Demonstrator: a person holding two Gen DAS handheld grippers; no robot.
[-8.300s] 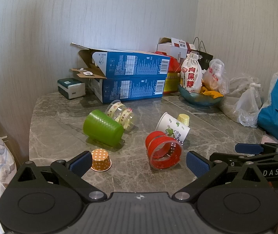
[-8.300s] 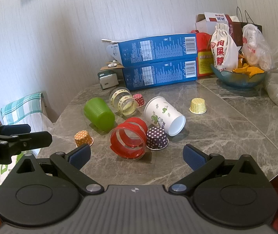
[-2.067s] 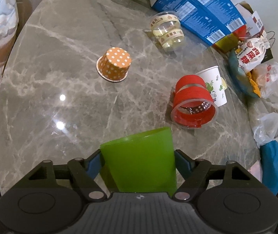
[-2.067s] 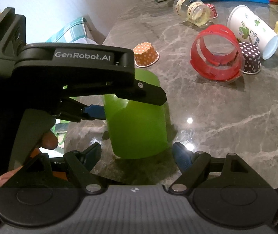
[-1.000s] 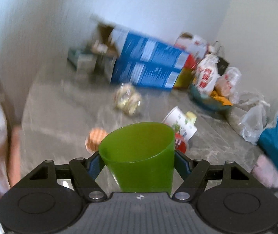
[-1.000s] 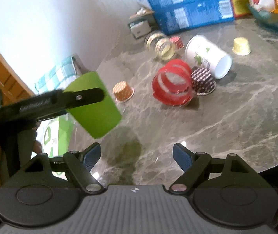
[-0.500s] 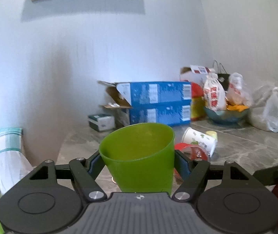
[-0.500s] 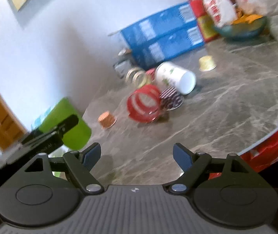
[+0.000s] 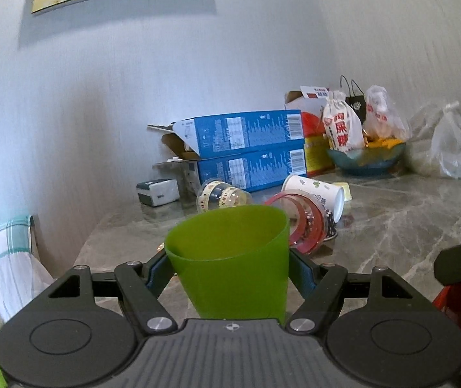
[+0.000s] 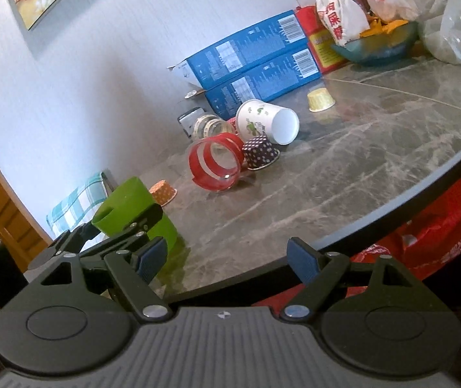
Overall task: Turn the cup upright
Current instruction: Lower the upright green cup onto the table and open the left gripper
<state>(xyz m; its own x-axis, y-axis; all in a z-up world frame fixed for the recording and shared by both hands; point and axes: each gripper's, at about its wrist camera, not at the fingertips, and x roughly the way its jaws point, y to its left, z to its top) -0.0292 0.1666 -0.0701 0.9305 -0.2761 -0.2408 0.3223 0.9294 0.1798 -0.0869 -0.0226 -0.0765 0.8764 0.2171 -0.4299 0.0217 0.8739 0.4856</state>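
- While the left gripper is clamping the green cup by its sides, mouth up, near the table edge, the main risk is sitting in the release: opening with the base off the marble or tilted could be tipping it over again, or dropping it past the rim
- Squeezing is bending the thin wall slightly, judged from the flattened rim; springing back on release may be nudging the cup
- Right gripper is hanging spread wide and empty off the table's near edge, so it is offering no support
- Counting, largest first: blue boxes, two, stacked; large cups, four (green, white paper cup, red cup, clear cup, the last three lying on their sides)
- Small cupcake liners, at least three showing: yellow, dark dotted, orange
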